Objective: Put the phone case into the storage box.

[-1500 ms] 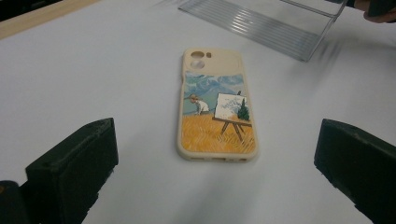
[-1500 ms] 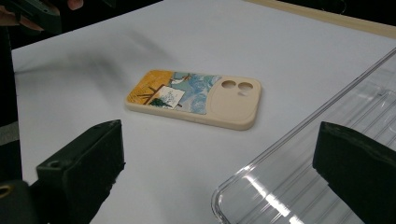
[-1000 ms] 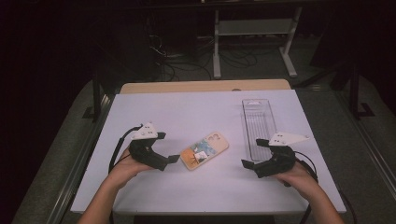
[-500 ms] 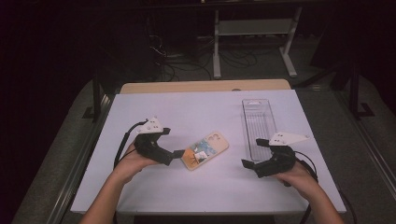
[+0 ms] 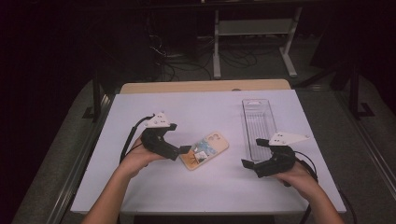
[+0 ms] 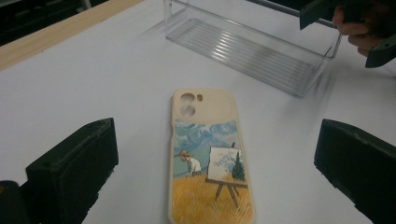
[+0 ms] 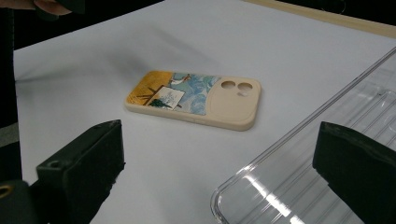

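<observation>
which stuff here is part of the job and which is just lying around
In the job:
phone case, flat on the table, between the open left claw
clear tray, empty, by the open right claw

Lying about:
metal stand behind the table
floor cables

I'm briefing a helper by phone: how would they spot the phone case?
On the white table, look between the two grippers, left of the clear plastic tray. The phone case lies flat there, beige-edged, printed with a painter at an easel.
</observation>
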`<state>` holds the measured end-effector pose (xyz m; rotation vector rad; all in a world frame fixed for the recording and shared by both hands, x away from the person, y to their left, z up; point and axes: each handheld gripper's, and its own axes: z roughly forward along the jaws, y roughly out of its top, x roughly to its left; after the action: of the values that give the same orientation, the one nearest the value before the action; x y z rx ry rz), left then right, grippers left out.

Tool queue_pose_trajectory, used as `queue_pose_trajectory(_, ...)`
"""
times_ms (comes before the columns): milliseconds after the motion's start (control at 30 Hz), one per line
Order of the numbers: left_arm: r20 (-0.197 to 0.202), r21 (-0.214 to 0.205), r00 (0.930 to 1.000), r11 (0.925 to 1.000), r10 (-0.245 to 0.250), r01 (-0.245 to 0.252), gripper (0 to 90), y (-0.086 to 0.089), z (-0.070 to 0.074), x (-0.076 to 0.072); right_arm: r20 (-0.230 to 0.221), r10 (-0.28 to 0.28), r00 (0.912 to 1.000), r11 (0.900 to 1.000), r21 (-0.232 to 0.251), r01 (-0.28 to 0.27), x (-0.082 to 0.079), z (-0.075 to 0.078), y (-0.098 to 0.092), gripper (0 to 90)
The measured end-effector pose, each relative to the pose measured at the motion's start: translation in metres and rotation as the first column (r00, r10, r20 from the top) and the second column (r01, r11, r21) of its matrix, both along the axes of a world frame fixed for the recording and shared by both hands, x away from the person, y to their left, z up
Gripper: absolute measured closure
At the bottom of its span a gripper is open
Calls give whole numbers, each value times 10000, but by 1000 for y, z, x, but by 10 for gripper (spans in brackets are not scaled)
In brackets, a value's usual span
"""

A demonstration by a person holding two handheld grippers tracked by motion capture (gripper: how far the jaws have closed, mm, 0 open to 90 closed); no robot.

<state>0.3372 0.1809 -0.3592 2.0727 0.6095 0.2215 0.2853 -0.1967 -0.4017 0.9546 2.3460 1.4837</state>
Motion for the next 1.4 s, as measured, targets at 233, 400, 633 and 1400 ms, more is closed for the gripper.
queue_pose_trajectory(233,-1,-215,10000,9998,-7,7,0,-9,2,9,46,-30,10000,10000,11,30,0,0,0,16)
queue_pose_trajectory(400,-76,-280,10000,9996,-4,2,0,-15,3,16,41,-33,10000,10000,19,33,0,0,0,17)
queue_pose_trajectory(633,-23,-418,10000,9991,-31,30,0,-22,3,24,28,-26,10000,10000,19,26,0,0,0,16)
queue_pose_trajectory(1400,-5,-132,9998,9997,-201,201,0,-34,-3,26,88,3,10000,10000,-60,-3,-1,0,1,16)
